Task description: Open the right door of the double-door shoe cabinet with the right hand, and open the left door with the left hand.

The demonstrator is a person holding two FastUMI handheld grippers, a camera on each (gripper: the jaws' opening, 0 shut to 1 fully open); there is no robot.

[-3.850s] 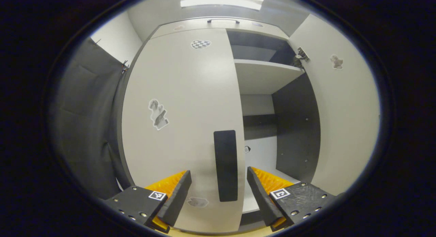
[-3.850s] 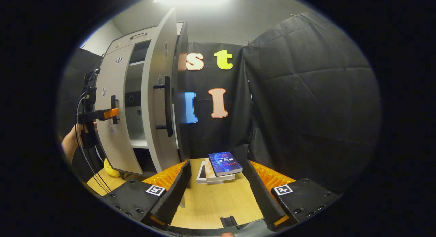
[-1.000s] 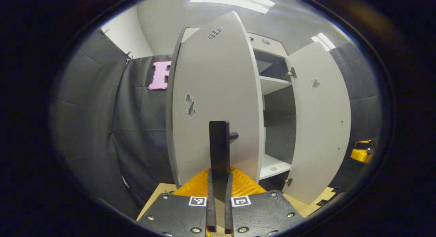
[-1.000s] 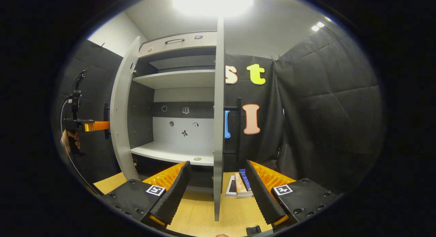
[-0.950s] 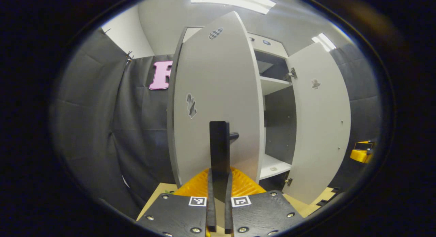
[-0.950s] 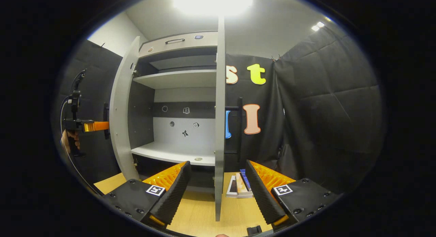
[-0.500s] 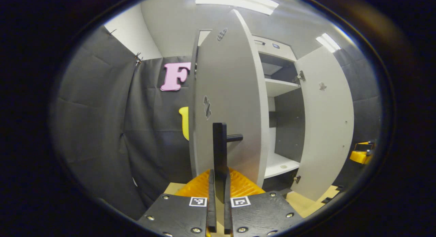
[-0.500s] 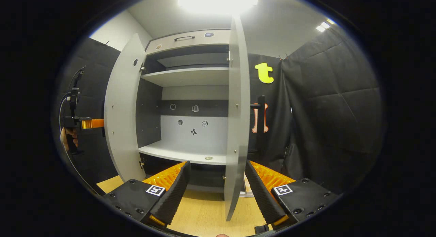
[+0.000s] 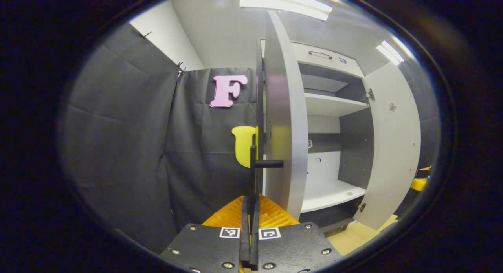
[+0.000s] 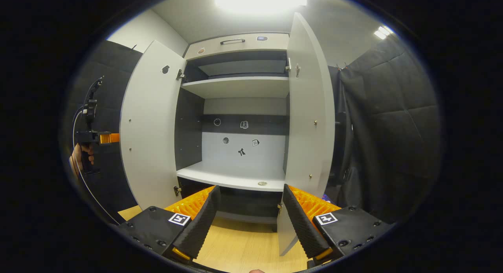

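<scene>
Left tongs (image 9: 250, 210) clamp left door handle (image 9: 254, 174); booth cloth (image 9: 129, 147) close behind.

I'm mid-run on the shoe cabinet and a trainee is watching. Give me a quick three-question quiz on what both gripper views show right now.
1. True or false: the left hand-held gripper is shut on the left door's handle.
2. Multiple choice: the right hand-held gripper is A) shut on the right door; B) open and holding nothing; C) shut on a shelf.
3. Fill in: in the right gripper view, a small round object lies on the lower ____ of the cabinet.

Key: 1 true. 2 B. 3 shelf.
</scene>
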